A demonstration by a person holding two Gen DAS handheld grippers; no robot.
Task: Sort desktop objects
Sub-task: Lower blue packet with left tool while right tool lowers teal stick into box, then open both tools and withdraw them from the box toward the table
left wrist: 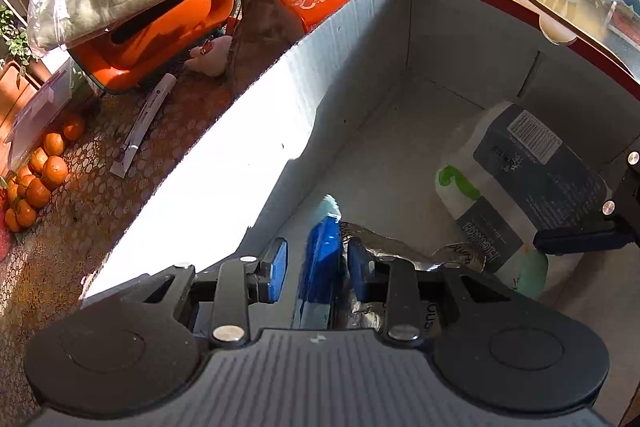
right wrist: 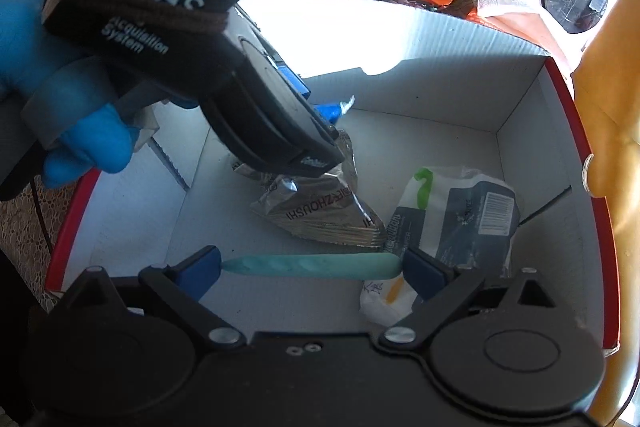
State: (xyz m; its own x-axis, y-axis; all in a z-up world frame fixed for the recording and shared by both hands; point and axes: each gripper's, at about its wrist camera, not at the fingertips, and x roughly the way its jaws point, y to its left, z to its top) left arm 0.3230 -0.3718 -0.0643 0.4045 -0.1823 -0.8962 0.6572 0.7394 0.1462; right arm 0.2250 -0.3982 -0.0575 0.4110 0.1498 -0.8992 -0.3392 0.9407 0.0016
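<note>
Over the white cardboard box with a red rim (right wrist: 560, 131), the left gripper (left wrist: 316, 261) clenches a blue tube (left wrist: 320, 259) and the right gripper (right wrist: 312, 267) spans a mint-green stick (right wrist: 312, 265) end to end, so the depositing step seems in hand, and next each likely needs releasing inside.

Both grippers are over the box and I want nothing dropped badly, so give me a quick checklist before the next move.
1. Left gripper shut on the blue packet: ok, the pads pinch it.
2. Right gripper holding the green pen: ok, it spans pad to pad, end to end, but whether the grip is firm, cannot tell.
3. Both loads inside the white box walls: ok.
4. Landing spot for the pen: ok, bare floor lies below it.
5. Landing spot for the blue packet: not ok, the silver foil pouch lies right beside it.
6. Grippers clear of each other: cannot tell, they are close.
</note>
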